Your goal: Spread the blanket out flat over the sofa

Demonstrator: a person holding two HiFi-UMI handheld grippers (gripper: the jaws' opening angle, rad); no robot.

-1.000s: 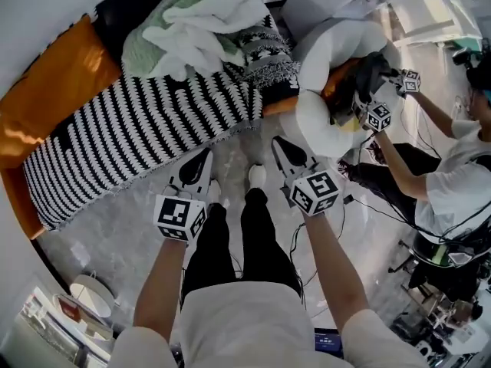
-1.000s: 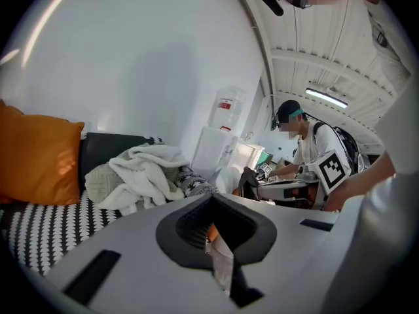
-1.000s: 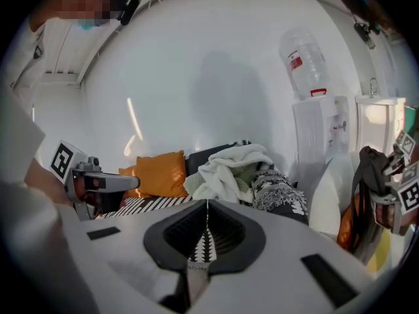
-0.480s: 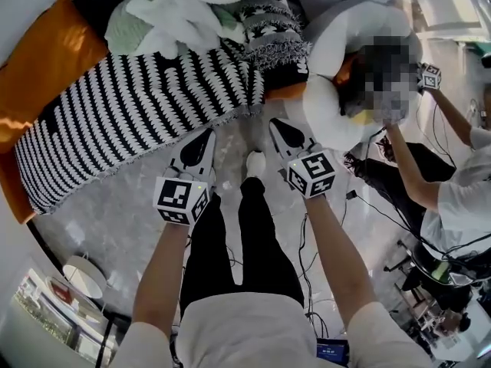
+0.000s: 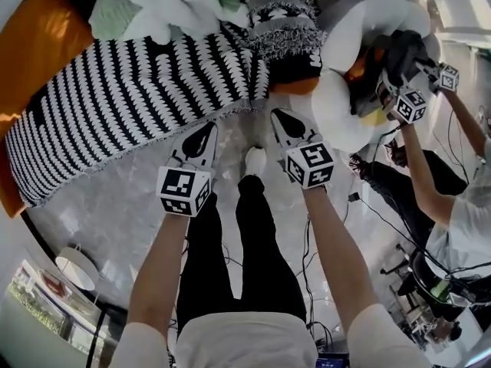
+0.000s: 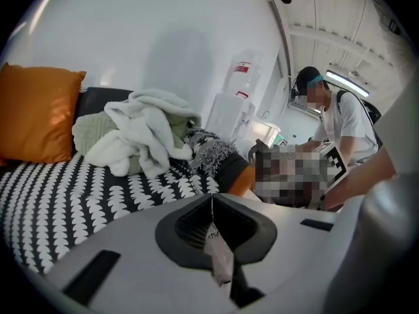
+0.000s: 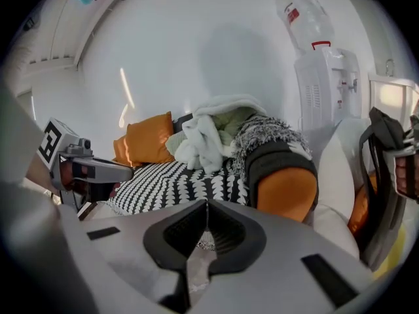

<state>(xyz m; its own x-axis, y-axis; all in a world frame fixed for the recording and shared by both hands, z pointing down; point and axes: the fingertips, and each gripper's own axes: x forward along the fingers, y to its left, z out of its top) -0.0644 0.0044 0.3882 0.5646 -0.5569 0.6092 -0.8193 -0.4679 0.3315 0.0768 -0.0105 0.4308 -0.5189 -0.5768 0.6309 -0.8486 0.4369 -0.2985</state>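
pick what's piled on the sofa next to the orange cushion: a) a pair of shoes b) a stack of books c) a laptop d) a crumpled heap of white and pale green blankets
d: a crumpled heap of white and pale green blankets sits beside the orange cushion, at the back of the black-and-white blanket.

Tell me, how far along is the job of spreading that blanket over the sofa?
Looks mostly done: the black-and-white blanket lies flat across the sofa seat. Nothing is in hand: the left gripper and right gripper are both shut and empty, above the floor in front of it. Possibly left: a crumpled white and green heap sits on the blanket's far end.
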